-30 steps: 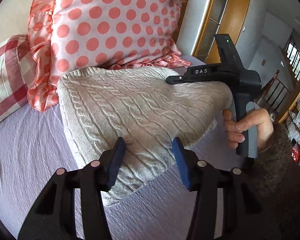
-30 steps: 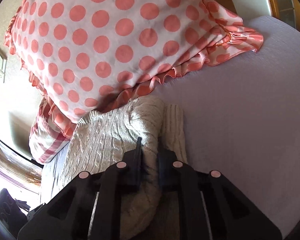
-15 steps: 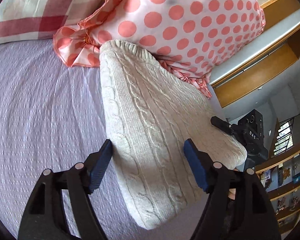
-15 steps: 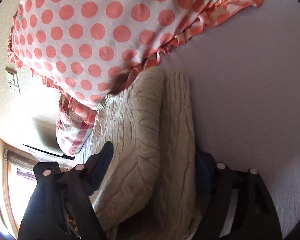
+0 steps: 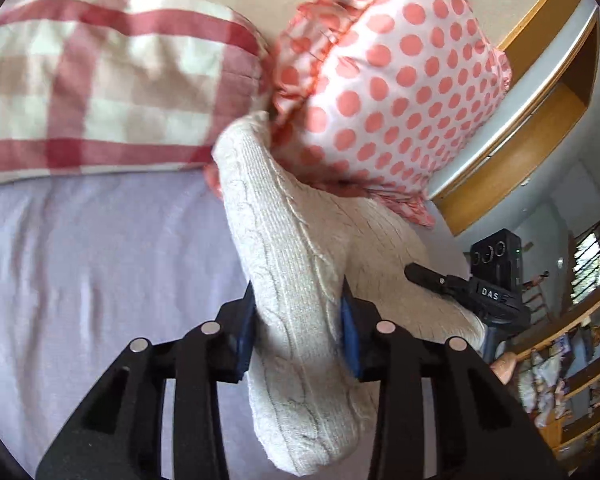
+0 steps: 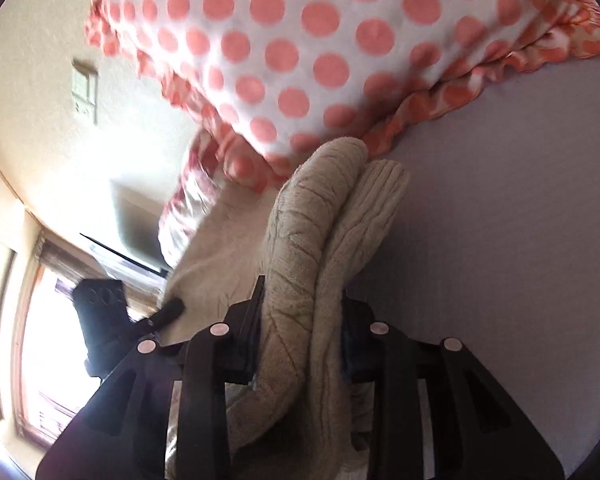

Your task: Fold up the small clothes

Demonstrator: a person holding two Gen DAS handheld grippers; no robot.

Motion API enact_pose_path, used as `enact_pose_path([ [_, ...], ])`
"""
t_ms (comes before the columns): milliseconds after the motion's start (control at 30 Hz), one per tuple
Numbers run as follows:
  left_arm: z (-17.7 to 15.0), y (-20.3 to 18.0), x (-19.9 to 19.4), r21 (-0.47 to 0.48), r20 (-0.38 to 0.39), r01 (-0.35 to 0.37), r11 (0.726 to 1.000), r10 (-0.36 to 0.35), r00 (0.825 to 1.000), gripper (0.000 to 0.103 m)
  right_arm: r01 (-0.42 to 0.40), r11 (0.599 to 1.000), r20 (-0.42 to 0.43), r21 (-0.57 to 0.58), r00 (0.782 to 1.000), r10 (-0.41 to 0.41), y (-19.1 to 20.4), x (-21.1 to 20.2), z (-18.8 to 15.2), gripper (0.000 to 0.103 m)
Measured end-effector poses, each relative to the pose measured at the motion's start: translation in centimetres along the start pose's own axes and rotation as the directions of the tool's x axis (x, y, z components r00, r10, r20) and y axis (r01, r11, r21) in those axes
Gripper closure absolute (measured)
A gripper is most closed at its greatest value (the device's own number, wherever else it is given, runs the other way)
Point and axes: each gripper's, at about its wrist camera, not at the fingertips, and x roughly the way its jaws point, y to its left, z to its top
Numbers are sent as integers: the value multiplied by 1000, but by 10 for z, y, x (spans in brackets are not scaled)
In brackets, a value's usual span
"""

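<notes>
Pinching the cream cable-knit sweater [image 5: 300,280] from both ends, you are carrying a folded bundle that is lying on the lilac bedsheet [image 5: 100,260] with its far end touching the polka-dot pillow [image 5: 400,92], just beside the red checked pillow [image 5: 100,80]; your left gripper [image 5: 300,320] is clamping one thick folded edge between its blue pads, and your right gripper [image 6: 300,316] is clamping the doubled layers at the opposite edge, where two rolls of knit are sitting side by side between the jaws; judging by this, you are squaring up or shifting an already folded garment, so you are doing well to be keeping both grips level and moving them together, since uneven pulling is likely to be stretching the knit and skewing the layers; you are also wise to be easing it clear of the pillow frill before setting it down, so the fold is landing flat.
</notes>
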Motion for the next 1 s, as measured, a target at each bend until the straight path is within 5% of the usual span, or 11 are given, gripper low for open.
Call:
enact_pose_path([
  [100,-11,16,5,23,-7,-131,991,132,991,61,145,986,30,-86,989,-143,15,5,-5,50],
  [200,-29,11,-22,39,71,-137,990,134,988,60,300,944,234,-139,936,-264,38,-46,-15,45],
  [300,-48,-11,-58,122,186,-116,986,92,978,52,196,946,362,-257,928,-94,71,-91,-41,41],
  [433,-54,-54,-74,257,223,3,966,-62,973,35,73,926,262,-371,965,29,122,-63,-49,39],
  [567,-47,-85,-27,328,111,-12,945,-25,994,32,70,955,68,-289,996,-52,116,1,-16,34],
  [633,-60,-82,8,347,11,-31,937,28,1000,33,214,956,-32,-202,974,-225,90,34,-11,32],
  [700,-78,-72,30,365,-47,-53,929,76,996,40,228,958,2,-176,973,-231,68,37,-5,42],
  [767,-90,-71,32,412,5,-79,908,84,996,39,201,973,2,-111,979,-202,57,32,1,48],
  [867,-91,-67,26,376,11,-59,925,59,998,38,215,968,16,-131,977,-215,64,22,-7,48],
  [933,-91,-53,7,319,24,-1,948,-7,1000,34,265,949,77,-173,964,-255,78,-1,-25,39],
  [1000,-99,-37,-19,260,55,16,966,-31,998,18,292,934,159,-207,952,-262,91,-29,-49,4],
])
